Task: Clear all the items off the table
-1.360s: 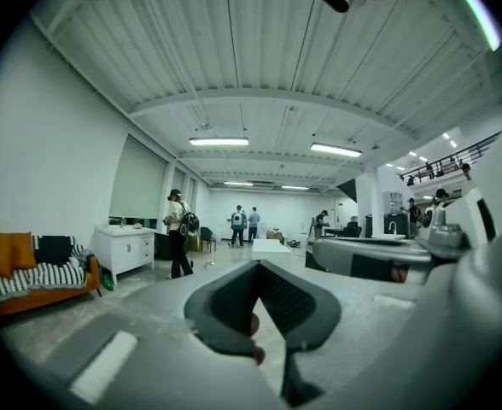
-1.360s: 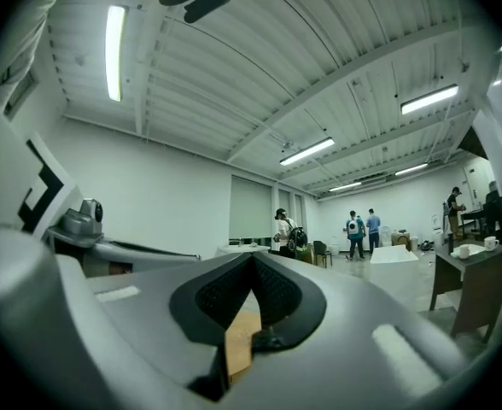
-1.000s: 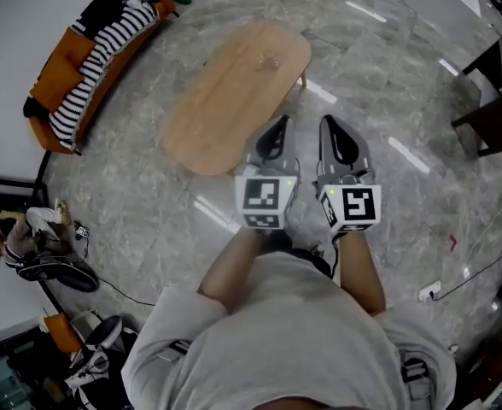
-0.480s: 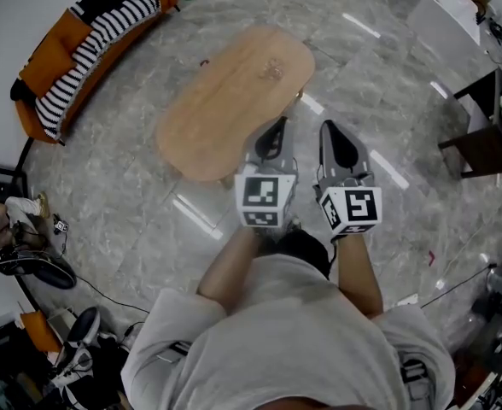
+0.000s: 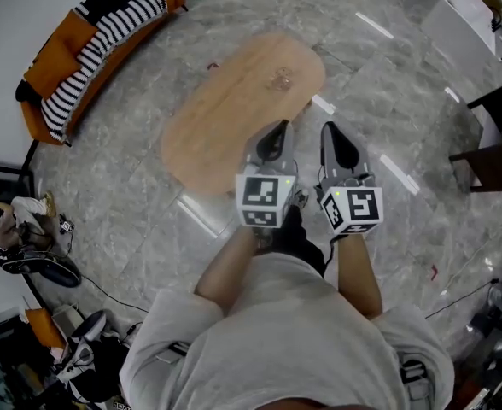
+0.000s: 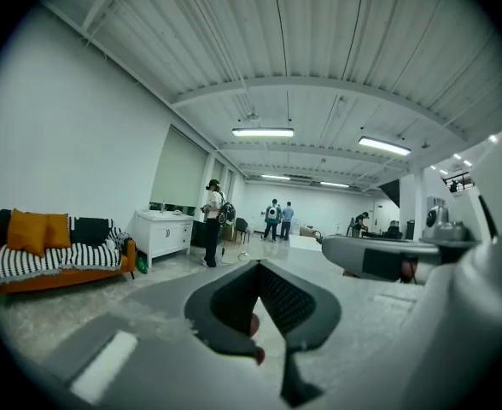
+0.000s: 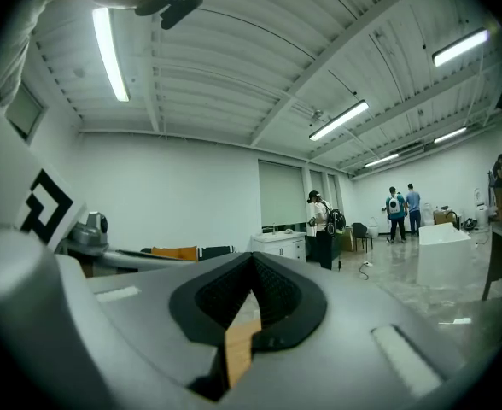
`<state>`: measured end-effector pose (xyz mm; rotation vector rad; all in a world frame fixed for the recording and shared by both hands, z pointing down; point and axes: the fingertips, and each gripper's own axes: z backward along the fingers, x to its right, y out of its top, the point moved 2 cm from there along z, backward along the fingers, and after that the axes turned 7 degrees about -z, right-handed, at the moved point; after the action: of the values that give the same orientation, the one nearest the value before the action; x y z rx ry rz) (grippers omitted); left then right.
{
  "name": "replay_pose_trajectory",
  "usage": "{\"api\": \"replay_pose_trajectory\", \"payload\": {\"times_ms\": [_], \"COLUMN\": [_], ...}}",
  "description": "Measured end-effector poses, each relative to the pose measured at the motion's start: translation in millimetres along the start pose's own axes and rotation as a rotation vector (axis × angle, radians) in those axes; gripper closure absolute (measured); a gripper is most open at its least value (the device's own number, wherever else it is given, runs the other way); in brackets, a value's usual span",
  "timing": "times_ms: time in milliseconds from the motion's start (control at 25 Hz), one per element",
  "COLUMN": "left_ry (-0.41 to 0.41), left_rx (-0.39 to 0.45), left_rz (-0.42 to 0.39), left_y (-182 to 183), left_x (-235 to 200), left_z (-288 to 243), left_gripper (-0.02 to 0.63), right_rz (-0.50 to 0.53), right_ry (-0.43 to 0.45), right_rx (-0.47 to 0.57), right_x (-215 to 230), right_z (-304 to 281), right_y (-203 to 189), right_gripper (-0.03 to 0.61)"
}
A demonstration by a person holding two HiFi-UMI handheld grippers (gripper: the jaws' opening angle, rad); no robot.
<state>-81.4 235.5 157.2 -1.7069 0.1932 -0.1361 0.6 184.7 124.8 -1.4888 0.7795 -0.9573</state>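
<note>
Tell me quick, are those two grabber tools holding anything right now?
Left gripper: jaws closed, holding nothing.
Right gripper: jaws closed, holding nothing.

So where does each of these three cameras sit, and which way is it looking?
Head view: on the person's head, looking steeply down at the oval light-wood table; shows shoulders, forearms, left claw and right claw.
Left gripper view: on the left claw, facing level across the room; its shut jaws fill the bottom.
Right gripper view: on the right claw, also level; shut jaws below.
Shared: both gripper views catch the white low cabinet.
</note>
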Motion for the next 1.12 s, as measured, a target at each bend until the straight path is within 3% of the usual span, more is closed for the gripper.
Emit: {"api": "replay_pose_trajectory", "payload": {"times_ms": [200,480,640,880,1120], "left_ry": [-0.015,-0.039,-0.016,0.046,0.01], "left_rx": [-0.053,-0.132,-0.162,-0.214,-0.253], "left_rz": [-0.009,0.036,0.073,0.069,0.047], "left_y": [-0.9,-20.4,-34.5,-57.2,-89.4], "left_x": [-7.2,-6.4,-5.6,-37.1,-67.3], "left_z": [-61.4,-136.2,-174.2,-211.2,-255.0], "left_gripper": [0.594,0.594,0.594,0.594,0.594], "right_rz": [0.028,-0.039,0.028,-0.023,0.075], "right_ry": [-0.012,-0.003,-0.018,0.003,-0.02], "right_rx": [-0.017,-0.042,-0.088,-0.129,-0.169], "right_x": [45.8,99.0,131.9,155.7,165.9], "right_z": [-43.4,-97.2,-110.3,-136.3,-172.9], "right_y": [-1.7,-13.0,-31.0,-61.6,-105.4], "right_gripper": [0.572,0.572,0.572,0.572,0.572]}}
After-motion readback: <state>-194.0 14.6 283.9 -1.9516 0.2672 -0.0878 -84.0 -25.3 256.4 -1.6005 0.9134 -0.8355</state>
